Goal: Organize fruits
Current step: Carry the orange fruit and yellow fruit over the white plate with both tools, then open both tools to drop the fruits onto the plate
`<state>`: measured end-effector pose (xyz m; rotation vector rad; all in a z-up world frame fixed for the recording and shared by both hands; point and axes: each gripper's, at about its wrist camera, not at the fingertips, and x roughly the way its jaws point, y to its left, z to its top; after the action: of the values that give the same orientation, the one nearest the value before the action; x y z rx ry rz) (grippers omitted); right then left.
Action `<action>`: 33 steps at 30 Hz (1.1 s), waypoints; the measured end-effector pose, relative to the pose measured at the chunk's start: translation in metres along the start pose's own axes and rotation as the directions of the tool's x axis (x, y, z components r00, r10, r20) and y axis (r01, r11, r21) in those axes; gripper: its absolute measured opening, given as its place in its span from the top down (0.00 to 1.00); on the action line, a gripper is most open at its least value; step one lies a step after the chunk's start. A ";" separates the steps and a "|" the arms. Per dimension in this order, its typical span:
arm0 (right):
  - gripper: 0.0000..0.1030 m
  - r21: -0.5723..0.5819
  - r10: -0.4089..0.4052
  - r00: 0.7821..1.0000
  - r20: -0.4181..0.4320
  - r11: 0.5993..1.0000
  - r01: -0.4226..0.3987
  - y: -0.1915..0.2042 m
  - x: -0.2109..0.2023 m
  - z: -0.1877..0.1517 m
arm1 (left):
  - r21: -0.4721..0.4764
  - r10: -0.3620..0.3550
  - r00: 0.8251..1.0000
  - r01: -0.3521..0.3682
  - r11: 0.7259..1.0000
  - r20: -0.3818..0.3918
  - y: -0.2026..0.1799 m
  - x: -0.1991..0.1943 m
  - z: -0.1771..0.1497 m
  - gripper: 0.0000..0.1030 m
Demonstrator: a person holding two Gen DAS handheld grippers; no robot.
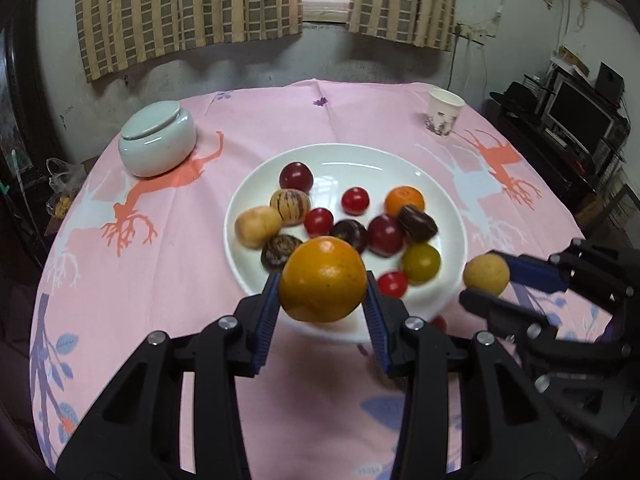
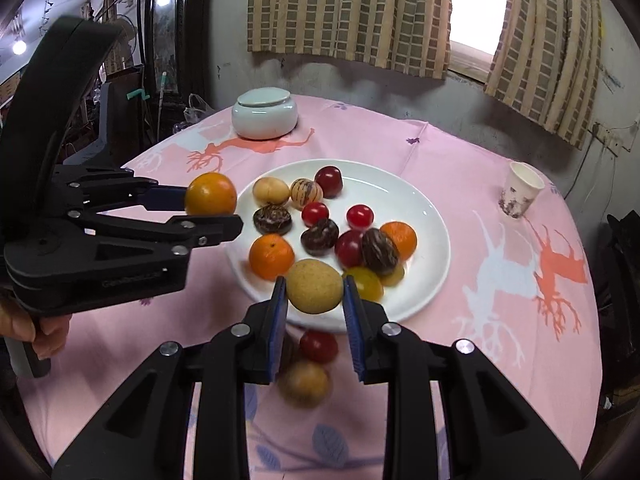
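Gripping orange (image 1: 322, 279), left gripper (image 1: 323, 294) clamps it above near plate (image 1: 448, 208) rim. Right gripper (image 2: 315, 300) pinches tan fruit (image 2: 315, 286), also aloft. Beyond: loose fruit piled on plate; two more on cloth (image 2: 500, 312). Risk: round skins slipping from pads, dropped fruit scattering pile, rolling off table.

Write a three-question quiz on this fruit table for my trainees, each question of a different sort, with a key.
1. True or false: the left gripper holds a round orange fruit.
2. What does the right gripper hold? A) red cherry tomato B) round tan fruit C) paper cup
3. Fill in: the lidded pale ceramic jar stands on the pink ____.

Key: 1 true; 2 B; 3 tablecloth.
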<state>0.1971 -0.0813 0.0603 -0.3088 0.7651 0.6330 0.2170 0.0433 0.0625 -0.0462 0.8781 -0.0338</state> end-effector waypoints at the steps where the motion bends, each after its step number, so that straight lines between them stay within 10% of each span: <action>1: 0.73 -0.002 0.002 1.000 -0.006 1.000 -0.002 -0.001 0.007 0.003 | -0.009 0.001 1.000 -0.001 1.000 -0.015 0.003 0.008 0.005 0.60; 16: 0.72 0.011 0.001 0.998 -0.070 1.000 0.000 -0.005 0.080 0.013 | -0.053 0.042 0.998 -0.044 0.998 -0.044 0.017 0.060 0.026 0.45; 33: 0.42 0.070 0.005 1.000 0.021 0.998 -0.007 -0.011 -0.011 -0.035 | -0.042 0.069 0.995 -0.066 0.997 0.075 -0.002 -0.025 -0.013 0.25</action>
<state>0.1792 -0.1113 0.0448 -0.2352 0.7668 0.6129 0.1910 0.0421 0.0731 -0.0547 0.8036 0.0481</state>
